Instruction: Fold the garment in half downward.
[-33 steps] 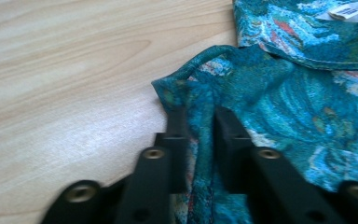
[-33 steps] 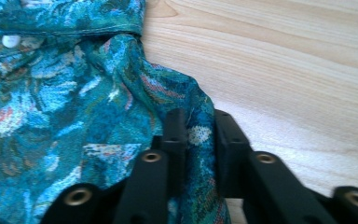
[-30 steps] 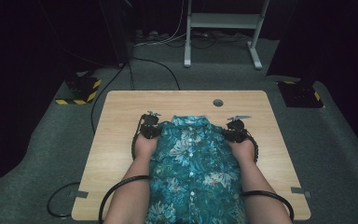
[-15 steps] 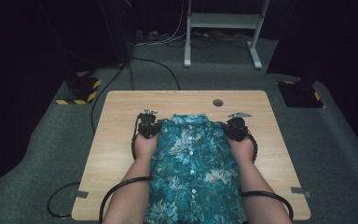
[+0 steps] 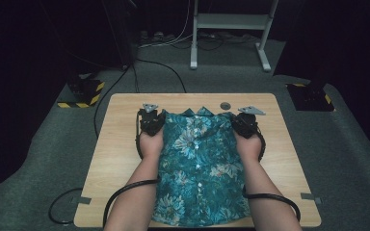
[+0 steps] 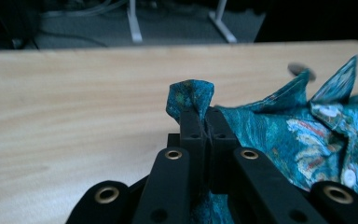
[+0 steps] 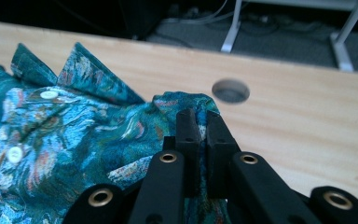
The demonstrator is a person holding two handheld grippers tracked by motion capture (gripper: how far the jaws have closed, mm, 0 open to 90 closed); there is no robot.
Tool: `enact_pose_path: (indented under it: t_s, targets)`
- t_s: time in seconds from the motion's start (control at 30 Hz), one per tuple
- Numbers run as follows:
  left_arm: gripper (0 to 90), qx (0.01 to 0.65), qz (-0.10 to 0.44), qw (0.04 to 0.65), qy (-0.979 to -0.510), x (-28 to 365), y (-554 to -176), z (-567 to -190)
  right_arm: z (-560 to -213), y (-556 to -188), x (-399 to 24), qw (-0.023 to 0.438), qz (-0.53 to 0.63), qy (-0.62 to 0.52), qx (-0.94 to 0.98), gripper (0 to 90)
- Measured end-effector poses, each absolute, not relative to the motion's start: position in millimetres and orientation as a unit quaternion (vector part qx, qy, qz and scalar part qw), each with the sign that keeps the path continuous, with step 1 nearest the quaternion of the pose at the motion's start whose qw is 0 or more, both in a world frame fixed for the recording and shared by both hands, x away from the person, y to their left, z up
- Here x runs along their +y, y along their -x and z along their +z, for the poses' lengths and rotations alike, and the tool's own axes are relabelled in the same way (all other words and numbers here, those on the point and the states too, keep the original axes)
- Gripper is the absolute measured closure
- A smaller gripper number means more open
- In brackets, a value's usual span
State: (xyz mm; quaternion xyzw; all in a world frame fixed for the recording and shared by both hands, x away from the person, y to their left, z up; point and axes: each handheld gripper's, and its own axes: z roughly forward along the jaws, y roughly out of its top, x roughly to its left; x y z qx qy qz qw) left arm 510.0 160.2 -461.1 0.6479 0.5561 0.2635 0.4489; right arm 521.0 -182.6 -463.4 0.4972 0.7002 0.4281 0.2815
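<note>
A teal floral button-up shirt lies front-up on the wooden table, collar toward the far edge, hem hanging at the near edge. My left gripper is shut on the shirt's left shoulder; in the left gripper view a bunch of shirt fabric sticks up between the closed jaws of my left gripper. My right gripper is shut on the right shoulder, and the right gripper view has the shirt cloth pinched in my right gripper. Both shoulders are raised slightly off the table.
A round cable hole sits in the table just beyond the collar. Black cables trail from both grippers off the near edge. A metal stand and floor cables lie beyond the table; bare wood flanks the shirt on both sides.
Both grippers have risen a little with the shirt's shoulders held in them, lifting the collar end off the table.
</note>
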Motion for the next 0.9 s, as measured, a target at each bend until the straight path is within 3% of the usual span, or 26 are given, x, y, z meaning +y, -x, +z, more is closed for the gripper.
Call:
enact_pose_path:
  t_s: [0.33, 0.9]
  targets:
    - [87.8, 0.549, 0.268, 0.465, -0.64, 159, -496, -459, -465, -510, -184, 0.279, 0.454, -0.501, 0.682, 86.0]
    - [87.7, 0.544, 0.27, 0.503, -0.614, 167, -437, -463, -462, -457, -185, 0.282, 0.497, -0.483, 0.664, 86.1]
